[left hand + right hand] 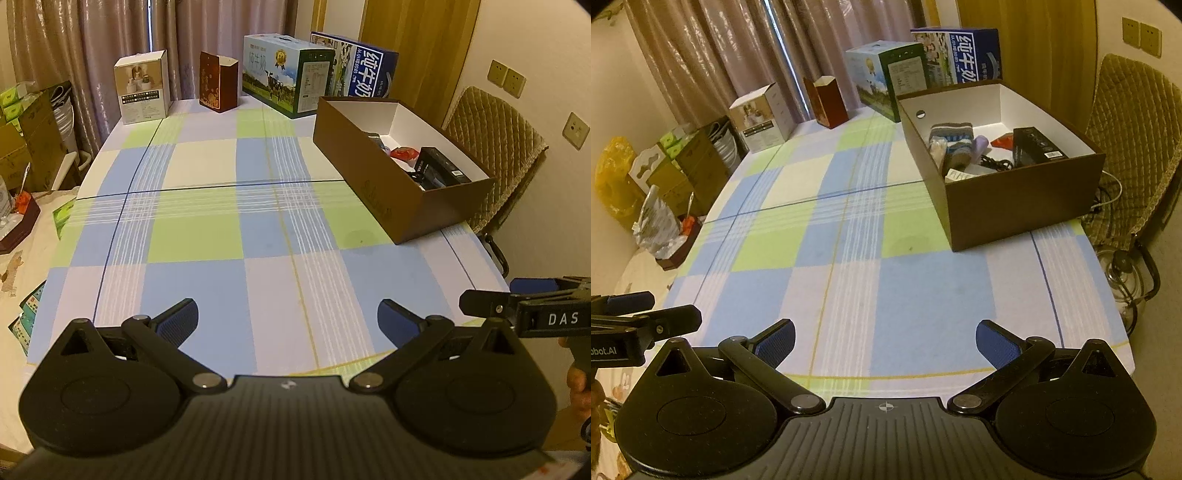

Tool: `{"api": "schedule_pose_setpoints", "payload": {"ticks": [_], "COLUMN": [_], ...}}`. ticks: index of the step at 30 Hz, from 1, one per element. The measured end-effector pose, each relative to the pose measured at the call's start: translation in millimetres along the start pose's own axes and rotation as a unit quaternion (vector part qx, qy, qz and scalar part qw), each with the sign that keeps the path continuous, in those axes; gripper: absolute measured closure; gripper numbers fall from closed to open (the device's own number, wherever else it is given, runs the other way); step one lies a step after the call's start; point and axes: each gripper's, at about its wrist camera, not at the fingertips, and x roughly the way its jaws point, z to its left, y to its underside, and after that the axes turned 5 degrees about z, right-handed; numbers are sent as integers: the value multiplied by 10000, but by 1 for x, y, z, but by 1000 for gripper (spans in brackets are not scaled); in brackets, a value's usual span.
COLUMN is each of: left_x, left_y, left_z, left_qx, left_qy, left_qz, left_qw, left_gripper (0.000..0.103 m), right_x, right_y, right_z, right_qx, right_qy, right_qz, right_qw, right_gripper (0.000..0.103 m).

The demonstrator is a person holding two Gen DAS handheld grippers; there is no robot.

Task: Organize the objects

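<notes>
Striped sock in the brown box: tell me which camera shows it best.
The right wrist view. It looks down into the brown box, so the striped sock shows whole beside the black box. In the left wrist view, the box's near wall hides nearly all of the sock.

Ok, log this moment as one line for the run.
left gripper: open, empty | right gripper: open, empty | brown box: holds socks, black box | tablecloth: bare centre

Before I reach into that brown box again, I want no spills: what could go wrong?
The brown box sits at the table's right edge beside the chair; a push might slide it off. Inside, a black cable lies tangled among a sock and a black carton, so fingers could snag it.
</notes>
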Motion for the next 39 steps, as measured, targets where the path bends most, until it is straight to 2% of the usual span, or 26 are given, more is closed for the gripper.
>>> {"api": "schedule_pose_setpoints", "payload": {"ticks": [39], "left_x": [-2], "left_y": [6], "left_z": [10], "left_qx": [31], "left_qy": [-200], "left_qz": [0], "left_qw": [9998], "left_gripper": [1], "right_x": [5], "right_y": [1], "right_z": [14], "right_qx": [-198], "right_qy": [1], "right_qz": [75], "right_qw": [9998], "right_gripper": [2]}}
